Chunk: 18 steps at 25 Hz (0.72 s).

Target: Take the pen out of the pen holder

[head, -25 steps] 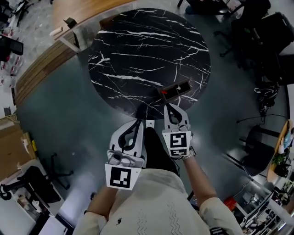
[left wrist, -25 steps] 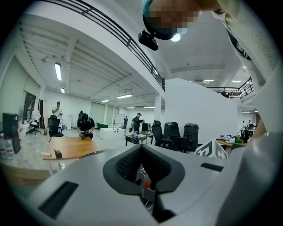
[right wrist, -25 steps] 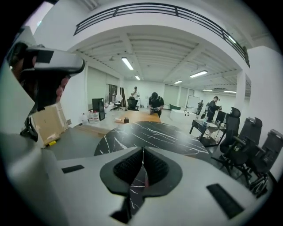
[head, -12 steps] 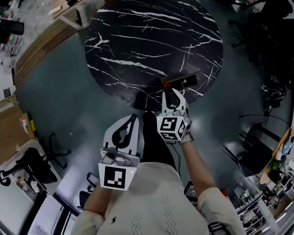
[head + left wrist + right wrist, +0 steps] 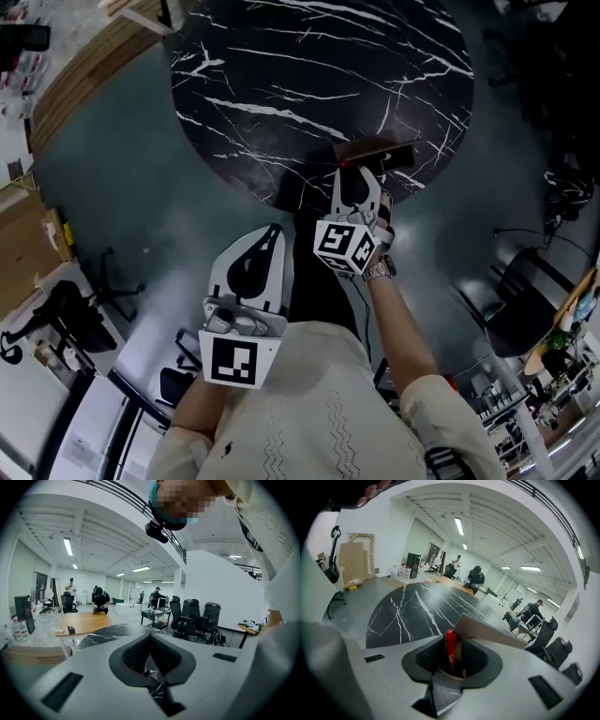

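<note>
Table (image 5: 281,75): black stone look with white veins, polished, catching the ceiling light.
Pen (image 5: 450,648): red plastic, glossy.
Pen holder (image 5: 492,631): brown, flat and matt, card or thin board; cannot tell which.
Right gripper (image 5: 452,657) and left gripper (image 5: 151,654): pale grey moulded plastic, smooth and matt. Inner pads (image 5: 429,656) are dark, finely ribbed and rubbery-looking.
Floor (image 5: 112,206): grey-green, smooth, dull sheen.
Counter (image 5: 89,70): brown wood in long strips, matt.
Shirt (image 5: 309,412): cream knitted cloth with a zigzag texture.
Watch (image 5: 379,270): looks like metal, bright.

No readable text; pen (image 5: 450,646) print — too small
</note>
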{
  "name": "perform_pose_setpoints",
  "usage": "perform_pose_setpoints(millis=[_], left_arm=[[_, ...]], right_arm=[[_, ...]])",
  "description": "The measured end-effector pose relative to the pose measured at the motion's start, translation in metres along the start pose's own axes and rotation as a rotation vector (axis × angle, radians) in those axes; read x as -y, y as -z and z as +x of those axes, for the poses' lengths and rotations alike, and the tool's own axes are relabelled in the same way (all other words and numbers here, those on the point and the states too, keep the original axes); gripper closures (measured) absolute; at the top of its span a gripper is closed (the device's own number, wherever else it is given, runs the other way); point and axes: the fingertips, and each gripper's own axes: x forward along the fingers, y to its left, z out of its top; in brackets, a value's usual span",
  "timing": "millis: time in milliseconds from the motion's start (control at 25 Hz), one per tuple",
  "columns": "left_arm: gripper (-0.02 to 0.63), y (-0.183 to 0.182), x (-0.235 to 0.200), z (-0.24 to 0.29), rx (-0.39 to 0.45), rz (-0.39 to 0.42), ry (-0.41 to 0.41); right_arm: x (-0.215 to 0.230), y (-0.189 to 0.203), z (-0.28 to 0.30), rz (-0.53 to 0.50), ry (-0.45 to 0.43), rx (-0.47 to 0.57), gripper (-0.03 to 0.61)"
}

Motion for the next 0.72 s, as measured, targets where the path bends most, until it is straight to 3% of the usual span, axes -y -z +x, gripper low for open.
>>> perform_pose_setpoints(millis=[280, 720], left_arm=[[0.603, 0.004, -0.003, -0.002, -0.011, 0.005, -0.017], [0.603, -0.002, 0.011, -0.014, 0.008, 0.043, 0.007]], right_arm=[[0.005, 0.002, 0.004, -0.002, 0.099, -0.005, 0.487], [0.046, -0.022, -0.033, 0.277, 0.104, 0.188, 0.502]])
